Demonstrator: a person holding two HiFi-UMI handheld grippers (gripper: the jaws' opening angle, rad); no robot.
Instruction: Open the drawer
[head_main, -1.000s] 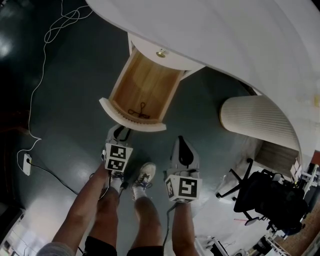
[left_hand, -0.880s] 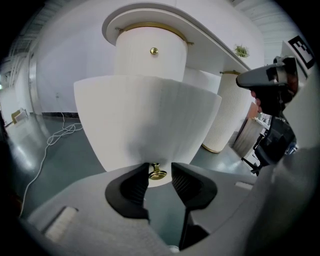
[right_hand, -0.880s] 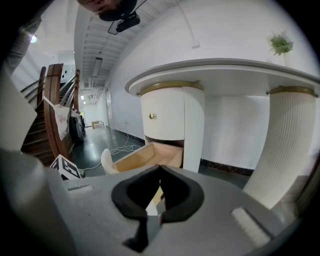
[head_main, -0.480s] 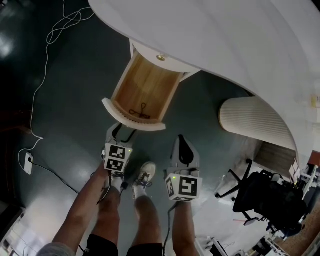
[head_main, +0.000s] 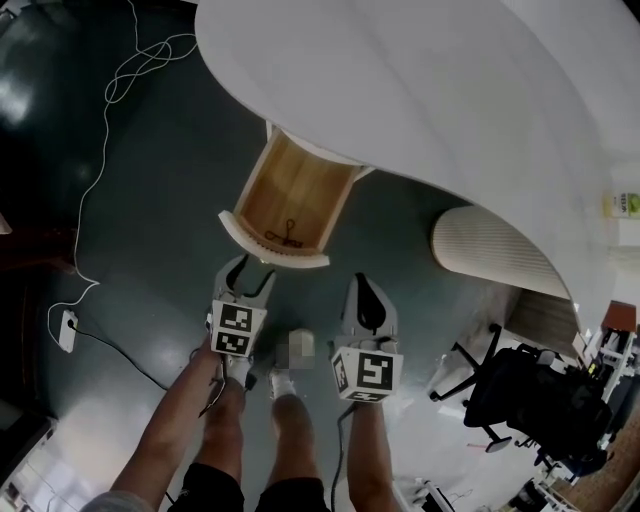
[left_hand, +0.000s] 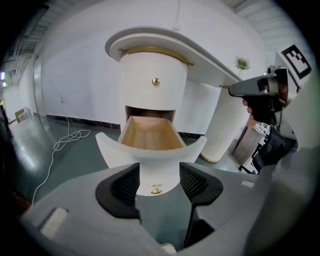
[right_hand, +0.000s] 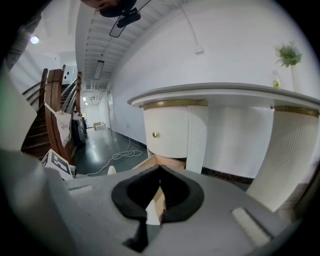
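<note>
The lower drawer (head_main: 290, 195) stands pulled out from the white curved cabinet, its wooden inside showing and a small black item (head_main: 285, 232) lying near its front. Its curved white front (left_hand: 152, 160) carries a brass knob (left_hand: 156, 189). My left gripper (head_main: 245, 277) hangs just short of that front with its jaws spread wide. In the left gripper view the knob shows through the gap of the left gripper (left_hand: 159, 174), apart from both pads. My right gripper (head_main: 365, 296) is beside it, shut and holding nothing; the right gripper (right_hand: 160, 169) shows its pads meeting.
An upper drawer with a brass knob (left_hand: 156, 81) sits closed under the white tabletop (head_main: 420, 90). A ribbed white pedestal (head_main: 490, 250) stands to the right, a black office chair (head_main: 530, 400) beyond it. A white cable (head_main: 110, 90) and power strip (head_main: 67, 330) lie on the dark floor at left.
The left jaws have spread wide and come off the drawer's knob. Both grippers have risen away from the drawer, which stays pulled out.
</note>
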